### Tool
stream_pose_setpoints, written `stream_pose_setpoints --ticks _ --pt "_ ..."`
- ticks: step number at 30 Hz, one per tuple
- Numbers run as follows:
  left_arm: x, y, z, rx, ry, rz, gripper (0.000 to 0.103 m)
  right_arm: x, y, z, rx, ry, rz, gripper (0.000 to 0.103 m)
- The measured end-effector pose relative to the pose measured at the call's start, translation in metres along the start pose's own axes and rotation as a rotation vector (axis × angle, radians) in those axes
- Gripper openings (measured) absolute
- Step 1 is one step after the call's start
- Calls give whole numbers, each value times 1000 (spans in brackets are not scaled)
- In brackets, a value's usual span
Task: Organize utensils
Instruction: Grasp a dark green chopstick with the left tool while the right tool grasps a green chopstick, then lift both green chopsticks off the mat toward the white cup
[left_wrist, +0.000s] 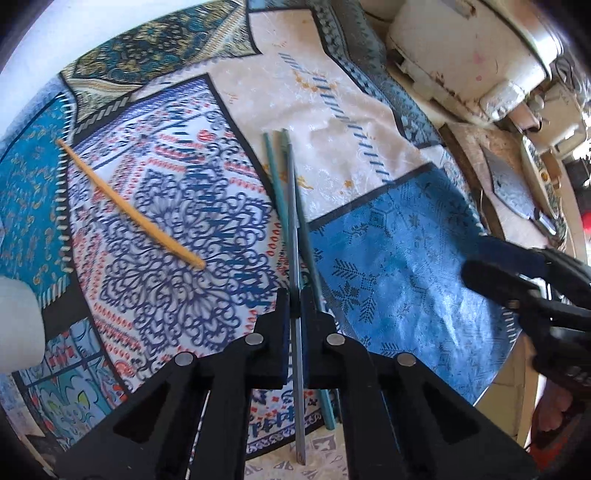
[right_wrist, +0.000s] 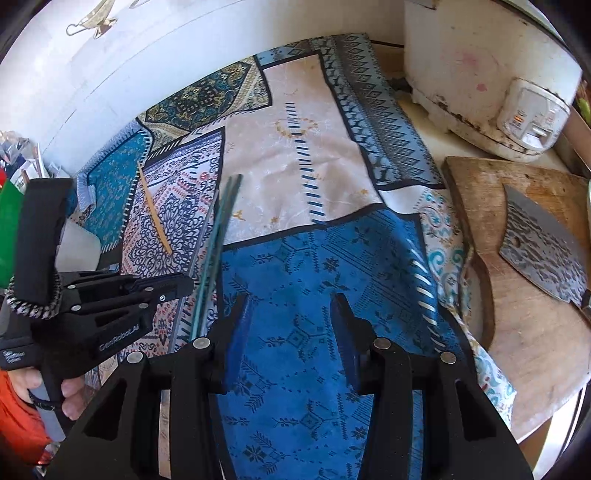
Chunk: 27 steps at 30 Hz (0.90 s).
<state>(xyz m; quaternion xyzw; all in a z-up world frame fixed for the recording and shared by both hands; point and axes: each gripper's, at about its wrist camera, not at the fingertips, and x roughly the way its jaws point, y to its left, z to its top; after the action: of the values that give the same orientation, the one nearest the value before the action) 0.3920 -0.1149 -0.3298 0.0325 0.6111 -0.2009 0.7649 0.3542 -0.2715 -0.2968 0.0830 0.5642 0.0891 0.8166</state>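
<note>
A patchwork-patterned blue, cream and teal cloth covers a table, with a white rice cooker at the upper right. The left gripper, pointing steeply down at lower centre, is clamped on a grey chopstick; two teal chopsticks lie touching beside it. A yellow chopstick lies apart at the left. The right gripper hangs half open over blue cloth, holding nothing. A cleaver rests on a wooden board, its handle cut off.
</note>
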Motion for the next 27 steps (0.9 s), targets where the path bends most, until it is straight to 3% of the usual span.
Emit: stream_pose_setpoints --ticks 10,15,22,27 --pt "-54 35 -31 -83 -118 48 3 59 41 21 -55 88 32 40" --pt "-67 36 -37 -104 -162 71 3 82 48 30 -27 130 31 25" --pt "-76 38 -37 -115 -203 83 3 88 59 41 -56 116 -30 10" --pt "-81 40 -38 -120 -222 79 3 92 58 47 -51 111 -10 9"
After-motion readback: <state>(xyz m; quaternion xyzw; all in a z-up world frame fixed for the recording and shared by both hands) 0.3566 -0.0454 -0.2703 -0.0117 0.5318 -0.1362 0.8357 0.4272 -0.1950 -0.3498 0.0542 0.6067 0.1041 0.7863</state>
